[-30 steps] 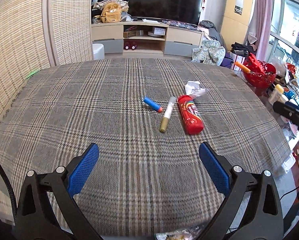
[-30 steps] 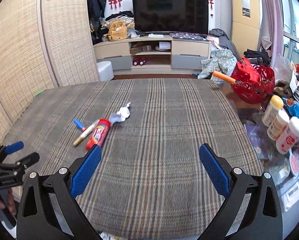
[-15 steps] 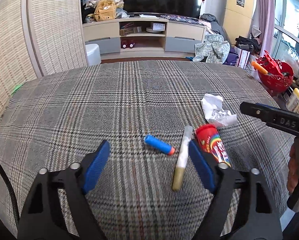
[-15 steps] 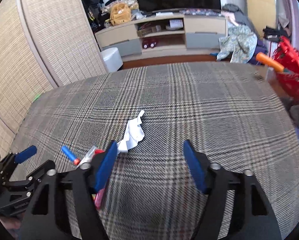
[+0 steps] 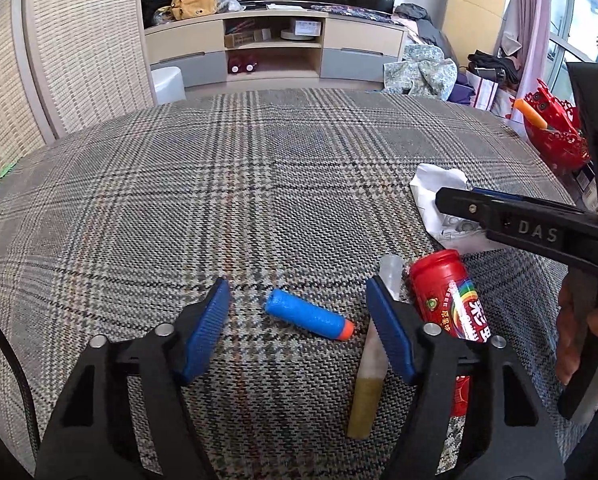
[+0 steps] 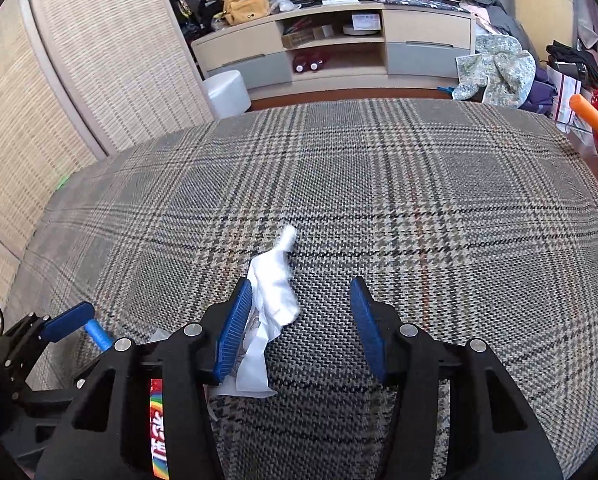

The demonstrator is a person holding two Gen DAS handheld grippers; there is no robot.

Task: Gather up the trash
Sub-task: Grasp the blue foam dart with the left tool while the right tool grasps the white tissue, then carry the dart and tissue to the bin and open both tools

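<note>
Nearest the left tool (image 5: 297,312), a blue dart (image 5: 309,314) lies flat on the plaid surface (image 5: 259,184), between the two pads but touching neither; the jaws are closing and hold nothing yet. Just right of the right-hand pad lies a pen (image 5: 373,360), partly hidden by that finger, and next to it a red tube (image 5: 449,296).

The right tool (image 6: 301,312) is likewise closing, with a crumpled paper (image 6: 273,300) in its gap. The paper sits hard against the left pad, apparently touching it, and well apart from the right pad, so there is no pinch yet. The same paper shows in the left view under the right tool's finger.

The step in hand looks like a double grasp: dart on the left, paper on the right. Next, each tool would need to finish closing with its tips low to the cloth. The left one should keep its right finger clear of the pen so it does not drag it along. The right one may want to shift a little leftward to centre the paper.

The two tools work close together, so there is little side room between them. Beyond the litter the surface is bare out to its far edge. Its right edge drops toward a red basket (image 5: 555,136). No bin is in view.
</note>
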